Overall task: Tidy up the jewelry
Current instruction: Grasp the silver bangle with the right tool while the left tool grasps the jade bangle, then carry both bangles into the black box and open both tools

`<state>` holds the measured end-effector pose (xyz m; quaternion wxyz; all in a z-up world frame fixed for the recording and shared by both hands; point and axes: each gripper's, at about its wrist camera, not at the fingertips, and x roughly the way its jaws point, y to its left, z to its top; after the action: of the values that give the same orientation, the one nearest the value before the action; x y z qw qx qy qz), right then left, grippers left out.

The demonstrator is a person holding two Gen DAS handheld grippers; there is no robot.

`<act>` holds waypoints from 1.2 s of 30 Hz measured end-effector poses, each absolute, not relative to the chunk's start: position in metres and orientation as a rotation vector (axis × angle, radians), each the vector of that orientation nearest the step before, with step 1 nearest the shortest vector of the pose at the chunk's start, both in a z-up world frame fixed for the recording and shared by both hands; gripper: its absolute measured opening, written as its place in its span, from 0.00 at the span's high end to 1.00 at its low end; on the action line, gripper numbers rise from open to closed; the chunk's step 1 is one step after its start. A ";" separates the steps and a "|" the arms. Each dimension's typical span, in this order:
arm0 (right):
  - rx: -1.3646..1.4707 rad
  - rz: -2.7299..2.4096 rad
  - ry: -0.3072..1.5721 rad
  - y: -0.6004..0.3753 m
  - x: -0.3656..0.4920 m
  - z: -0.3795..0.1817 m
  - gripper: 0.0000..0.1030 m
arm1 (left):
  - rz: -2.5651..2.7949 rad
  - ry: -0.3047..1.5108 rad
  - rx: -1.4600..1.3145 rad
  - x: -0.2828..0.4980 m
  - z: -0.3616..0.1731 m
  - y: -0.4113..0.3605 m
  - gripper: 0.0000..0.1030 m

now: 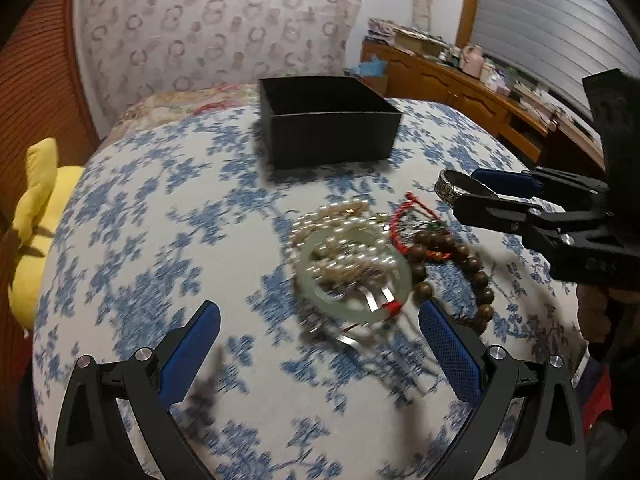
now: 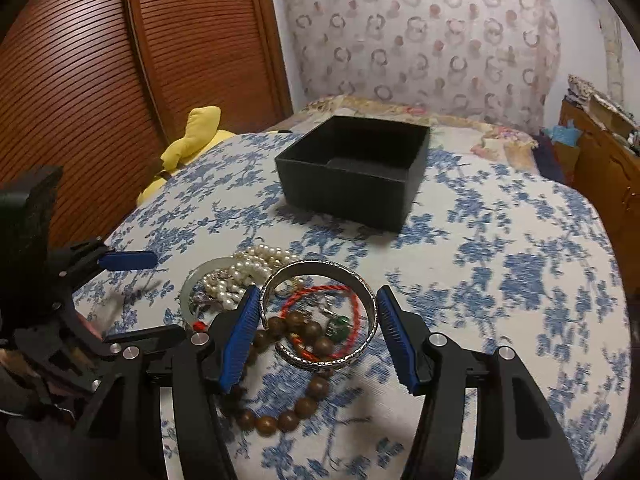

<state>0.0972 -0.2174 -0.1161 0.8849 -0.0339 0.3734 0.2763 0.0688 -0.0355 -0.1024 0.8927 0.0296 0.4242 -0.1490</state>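
Observation:
A pile of jewelry lies on the blue-flowered bedspread: a pale jade bangle (image 1: pixel 352 280), a pearl string (image 1: pixel 340 232), a red cord bracelet (image 1: pixel 416 224) and brown wooden beads (image 1: pixel 472 276). My right gripper (image 2: pixel 318 320) is shut on a silver bangle (image 2: pixel 320 312) and holds it just above the pile; the bangle also shows in the left wrist view (image 1: pixel 454 186). My left gripper (image 1: pixel 320 352) is open and empty, near the jade bangle. An open black box (image 1: pixel 328 124) stands beyond the pile; the right wrist view shows it (image 2: pixel 352 172) too.
A yellow plush toy (image 1: pixel 36 216) lies at the bed's left edge by a brown slatted door (image 2: pixel 100 80). A wooden dresser (image 1: pixel 480 92) with clutter stands to the right. A patterned curtain (image 2: pixel 420 40) hangs behind the bed.

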 end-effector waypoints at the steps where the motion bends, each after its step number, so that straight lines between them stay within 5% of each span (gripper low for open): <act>1: -0.069 0.571 0.775 -0.219 0.096 -0.116 0.40 | -0.320 0.889 0.063 0.072 -0.103 -0.038 0.06; 15: -0.026 0.548 0.772 -0.238 0.090 -0.122 0.40 | -0.342 0.943 0.191 0.095 -0.111 -0.069 0.20; 18: -0.023 0.545 0.775 -0.239 0.090 -0.123 0.40 | -0.347 0.949 0.195 0.098 -0.112 -0.069 0.33; 36: -0.045 0.557 0.743 -0.235 0.117 -0.107 0.40 | -0.364 0.757 0.088 0.101 -0.059 -0.054 0.33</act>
<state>0.1173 -0.2345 -0.1074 0.8940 -0.0216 0.3581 0.2685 0.1008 -0.0535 -0.0593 0.9122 0.0427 0.3674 -0.1764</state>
